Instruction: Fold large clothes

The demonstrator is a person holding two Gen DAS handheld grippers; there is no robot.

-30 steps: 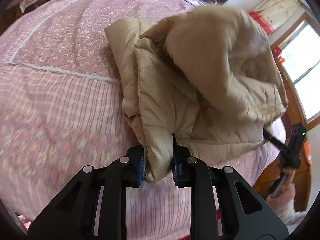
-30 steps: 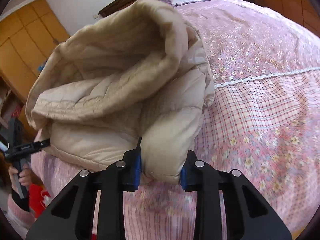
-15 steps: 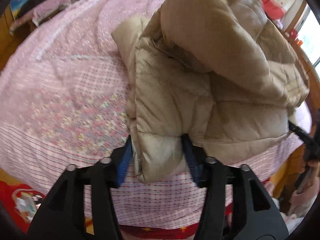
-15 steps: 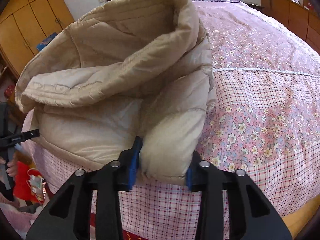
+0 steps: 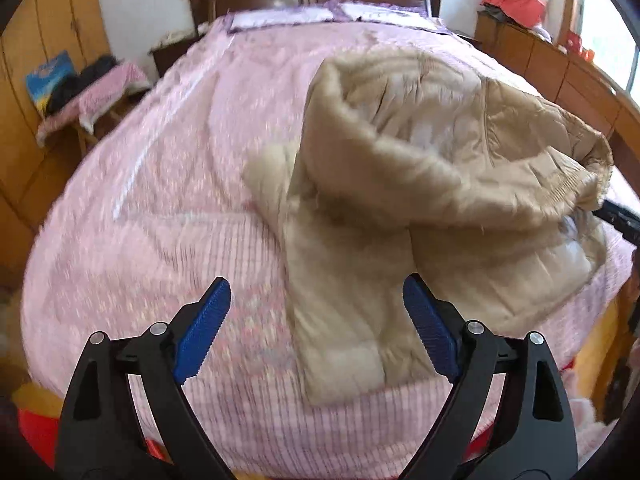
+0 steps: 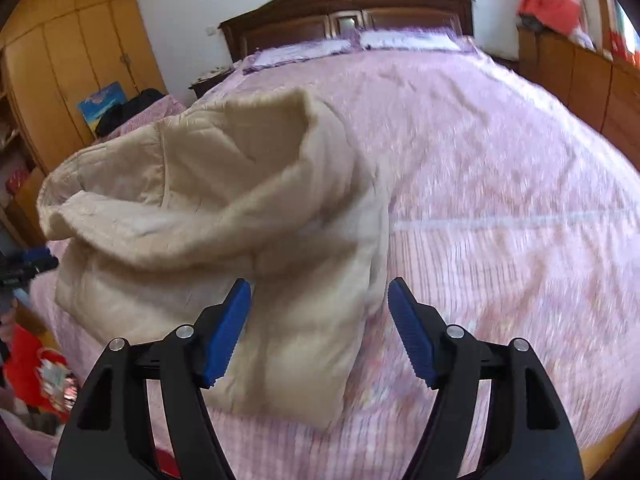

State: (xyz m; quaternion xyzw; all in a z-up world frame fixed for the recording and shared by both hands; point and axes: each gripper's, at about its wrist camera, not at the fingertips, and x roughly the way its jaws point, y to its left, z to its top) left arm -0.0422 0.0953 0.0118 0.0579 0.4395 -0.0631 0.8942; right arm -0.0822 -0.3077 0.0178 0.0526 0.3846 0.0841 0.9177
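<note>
Both grippers, left (image 5: 316,328) & right (image 6: 320,326), gape wide w/ nothing held; puffy jacket (image 5: 420,184) may spring unfolded on bed (image 5: 160,200).

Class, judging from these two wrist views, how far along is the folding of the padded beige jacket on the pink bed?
Done: the padded beige jacket lies doubled over in a bundle on the pink floral bedspread. In hand: nothing; the left claw and right claw are both open, clear of the fabric. Left: the upper layer bulges and its edges look uneven, so flattening or another fold probably remains.
</note>
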